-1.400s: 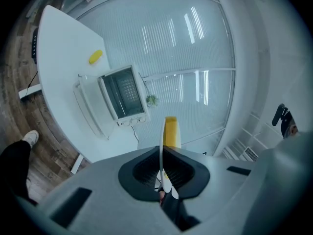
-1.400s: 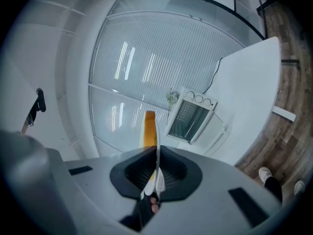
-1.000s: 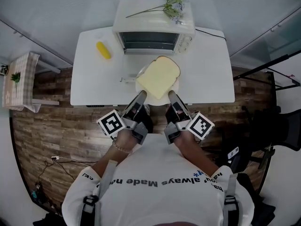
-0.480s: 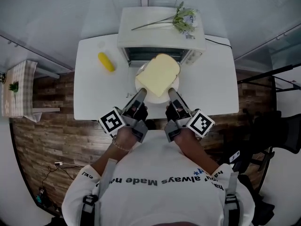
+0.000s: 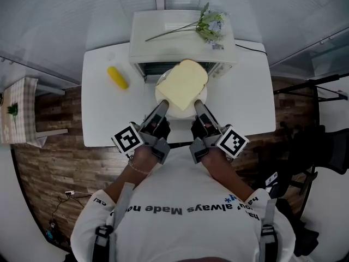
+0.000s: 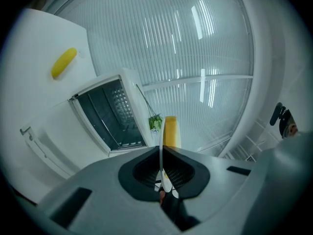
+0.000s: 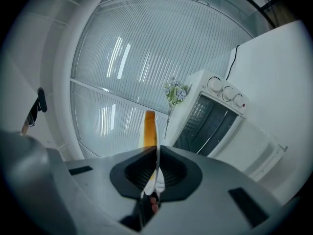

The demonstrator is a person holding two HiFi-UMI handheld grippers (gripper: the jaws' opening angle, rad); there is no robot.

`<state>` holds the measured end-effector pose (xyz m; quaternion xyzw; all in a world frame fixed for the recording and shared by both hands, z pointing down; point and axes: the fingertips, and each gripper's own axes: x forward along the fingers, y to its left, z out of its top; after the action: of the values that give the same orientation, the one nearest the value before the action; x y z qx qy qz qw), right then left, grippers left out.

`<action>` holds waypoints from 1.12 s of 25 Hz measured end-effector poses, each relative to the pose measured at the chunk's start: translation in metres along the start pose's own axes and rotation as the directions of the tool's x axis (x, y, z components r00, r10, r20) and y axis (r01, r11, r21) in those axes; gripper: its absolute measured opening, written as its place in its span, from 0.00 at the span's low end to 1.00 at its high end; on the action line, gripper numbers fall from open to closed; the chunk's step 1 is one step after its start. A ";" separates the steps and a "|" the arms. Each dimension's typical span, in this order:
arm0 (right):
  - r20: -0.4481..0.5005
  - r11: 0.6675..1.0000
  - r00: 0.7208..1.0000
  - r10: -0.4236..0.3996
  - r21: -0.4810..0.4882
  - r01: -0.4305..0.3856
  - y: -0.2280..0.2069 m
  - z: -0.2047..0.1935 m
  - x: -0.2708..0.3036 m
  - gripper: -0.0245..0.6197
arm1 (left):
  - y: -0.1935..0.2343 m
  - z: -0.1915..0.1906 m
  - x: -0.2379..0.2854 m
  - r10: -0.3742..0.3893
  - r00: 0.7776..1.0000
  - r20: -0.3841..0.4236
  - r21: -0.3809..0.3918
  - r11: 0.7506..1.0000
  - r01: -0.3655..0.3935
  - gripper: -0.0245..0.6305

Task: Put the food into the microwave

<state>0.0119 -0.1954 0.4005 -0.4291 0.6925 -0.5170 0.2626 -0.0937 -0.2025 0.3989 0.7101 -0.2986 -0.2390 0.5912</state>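
A large slice of toast [image 5: 183, 84] lies on a white plate [image 5: 182, 112] held in the air just in front of the open white microwave [image 5: 180, 40]. My left gripper [image 5: 161, 108] is shut on the plate's near-left rim and my right gripper [image 5: 198, 107] is shut on its near-right rim. In the left gripper view the plate's edge [image 6: 161, 160] runs between the jaws, with the toast [image 6: 170, 131] seen edge-on and the oven cavity [image 6: 110, 114] to the left. In the right gripper view the plate [image 7: 156, 155] and toast [image 7: 148, 128] stand left of the oven [image 7: 210, 124].
A yellow corn cob [image 5: 118, 77] lies on the white table [image 5: 245, 91] left of the microwave. A flower sprig [image 5: 210, 23] rests on the microwave's top. The dropped door with its handle [image 6: 36, 141] sticks out in front. Wooden floor surrounds the table.
Both grippers have carried the plate with the toast forward, from over the table's near part up to the microwave's opening. Their grip has not changed.
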 end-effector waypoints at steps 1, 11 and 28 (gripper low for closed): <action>-0.001 1.000 1.000 -0.001 0.001 0.001 0.000 0.001 0.000 0.08 | -0.001 0.000 0.001 0.000 1.000 0.001 0.001 1.000 0.000 0.07; -0.042 1.000 0.999 0.008 0.006 -0.007 -0.015 0.044 0.001 0.08 | -0.003 -0.013 0.041 0.017 0.999 0.044 -0.014 1.000 -0.016 0.07; -0.076 1.000 0.997 0.009 0.008 -0.009 -0.032 0.063 -0.001 0.08 | 0.005 -0.028 0.061 0.041 0.997 0.069 -0.033 0.999 -0.038 0.07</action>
<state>0.0739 -0.2286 0.4101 -0.4051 0.7021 -0.5343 0.2398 -0.0319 -0.2272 0.4097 0.6858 -0.3292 -0.2565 0.5963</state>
